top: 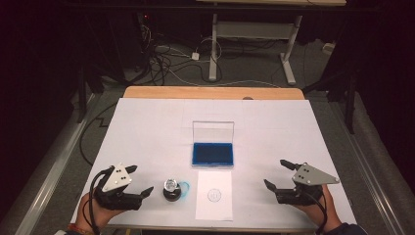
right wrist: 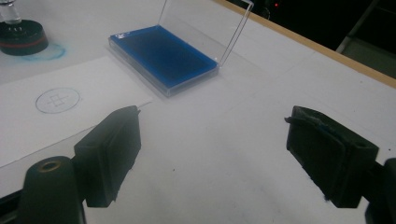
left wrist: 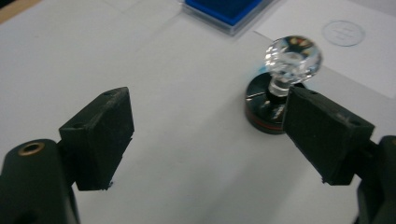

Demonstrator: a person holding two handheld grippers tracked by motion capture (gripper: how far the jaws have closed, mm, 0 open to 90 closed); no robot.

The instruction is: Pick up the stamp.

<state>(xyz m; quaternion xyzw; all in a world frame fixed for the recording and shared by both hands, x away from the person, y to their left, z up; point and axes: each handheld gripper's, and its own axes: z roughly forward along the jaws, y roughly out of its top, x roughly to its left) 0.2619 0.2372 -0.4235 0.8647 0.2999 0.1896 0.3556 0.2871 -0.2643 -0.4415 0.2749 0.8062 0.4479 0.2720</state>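
A stamp (top: pixel 171 189) with a clear faceted knob on a black round base stands upright near the table's front edge, left of centre. My left gripper (top: pixel 140 179) lies just left of the stamp, open, with nothing between its fingers. In the left gripper view the stamp (left wrist: pixel 280 93) sits beyond the right jaw of my gripper (left wrist: pixel 208 112). A white paper sheet (top: pixel 214 195) bears a round blue imprint (top: pixel 214 195). Behind it lies a blue ink pad (top: pixel 212 153) in a clear case, lid upright. My right gripper (top: pixel 275 173) is open at the front right, its jaws (right wrist: pixel 212 123) over bare table.
A blue ink smear (top: pixel 184 187) rings the stamp's right side. White covering spans the table (top: pixel 147 127), with a wooden strip (top: pixel 210 92) showing at the far edge. Beyond stand another desk's legs (top: pixel 214 49) and floor cables (top: pixel 166 63).
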